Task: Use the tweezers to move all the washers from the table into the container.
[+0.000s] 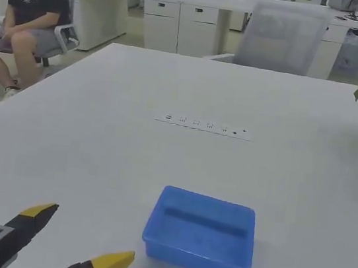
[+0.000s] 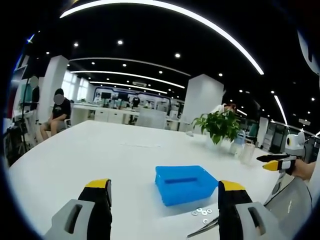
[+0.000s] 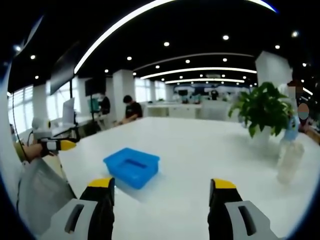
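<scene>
1. Left gripper (image 1: 78, 236): near-left of blue container (image 1: 195, 253); jaws wide, empty.
2. Washers (image 2: 202, 214): small cluster just before container's near wall.
3. Tweezers (image 2: 200, 231): flat beside the washers, ungrasped.
4. Right gripper (image 3: 162, 183): right of container; jaws wide, empty.
5. Step: opening, tweezers pickup. Next move likely needs a low, precise pinch on thin metal.

Grey left claw (image 2: 164, 184), right claw (image 3: 162, 183), yellow-tipped black jaws
</scene>
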{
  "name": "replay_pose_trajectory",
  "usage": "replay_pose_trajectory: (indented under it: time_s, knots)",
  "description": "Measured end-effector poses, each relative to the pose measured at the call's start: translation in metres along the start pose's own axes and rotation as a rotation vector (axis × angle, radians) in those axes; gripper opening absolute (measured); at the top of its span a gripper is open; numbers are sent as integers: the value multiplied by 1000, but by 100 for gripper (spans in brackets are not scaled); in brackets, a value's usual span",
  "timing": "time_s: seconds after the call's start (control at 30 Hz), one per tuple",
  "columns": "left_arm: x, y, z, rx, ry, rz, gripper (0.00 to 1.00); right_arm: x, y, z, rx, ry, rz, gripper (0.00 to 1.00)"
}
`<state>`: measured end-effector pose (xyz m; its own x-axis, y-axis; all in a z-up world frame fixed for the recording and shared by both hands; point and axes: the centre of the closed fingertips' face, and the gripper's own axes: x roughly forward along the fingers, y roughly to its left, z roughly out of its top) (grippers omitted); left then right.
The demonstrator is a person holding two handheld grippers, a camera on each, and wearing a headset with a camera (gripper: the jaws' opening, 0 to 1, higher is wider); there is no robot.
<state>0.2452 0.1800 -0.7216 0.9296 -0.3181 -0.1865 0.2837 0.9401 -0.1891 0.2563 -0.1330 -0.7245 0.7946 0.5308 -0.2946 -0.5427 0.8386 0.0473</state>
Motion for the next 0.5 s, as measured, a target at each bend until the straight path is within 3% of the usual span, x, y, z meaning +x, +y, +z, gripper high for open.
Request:
replay_pose_trajectory:
  time_s: [0.2,0.33,0.5]
  knots:
    - [1,-3,-1,5,7,-16,89,-1,-1,0,-25,14,-20,75]
    - [1,-8,-3,23,18,-33,89,-5,-4,-7,-102,68,-36,73]
    - [2,-15,-8,50,51,-69,86,-6,-5,-12,-116,101,-34,65]
